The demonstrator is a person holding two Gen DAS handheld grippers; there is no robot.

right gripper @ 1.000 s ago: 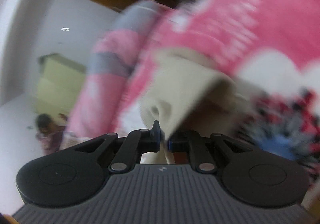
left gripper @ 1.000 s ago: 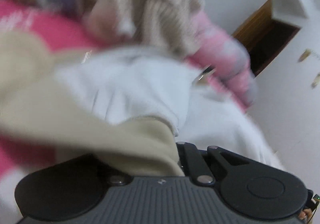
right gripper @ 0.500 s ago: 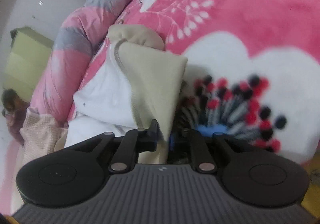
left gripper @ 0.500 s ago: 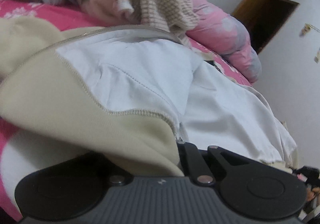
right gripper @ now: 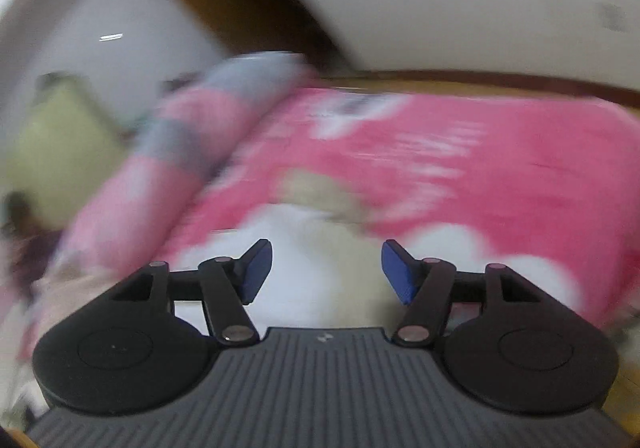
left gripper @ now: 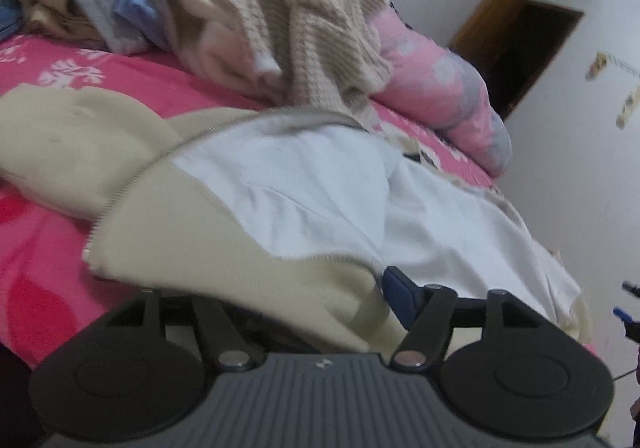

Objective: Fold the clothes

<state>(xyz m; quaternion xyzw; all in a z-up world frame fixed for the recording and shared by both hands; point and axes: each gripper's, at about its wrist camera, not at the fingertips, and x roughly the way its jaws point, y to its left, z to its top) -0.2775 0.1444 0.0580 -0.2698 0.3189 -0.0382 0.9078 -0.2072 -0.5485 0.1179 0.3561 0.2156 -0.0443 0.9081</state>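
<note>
On the pink bedspread [left gripper: 48, 260] your beige jacket [left gripper: 192, 232] lies near, white lining up, both the left gripper [left gripper: 280, 288] and right gripper [right gripper: 326, 268] having just opened with fingers apart, so lift clear before smoothing that fold flat.

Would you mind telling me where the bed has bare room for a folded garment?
Bare pink bedspread lies left of the beige jacket, and between it and the clothes pile. The far end is crowded by that pile and the rolled quilt.

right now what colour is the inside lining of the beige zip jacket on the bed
White. The lining of the beige jacket shows best in the left wrist view.
</note>
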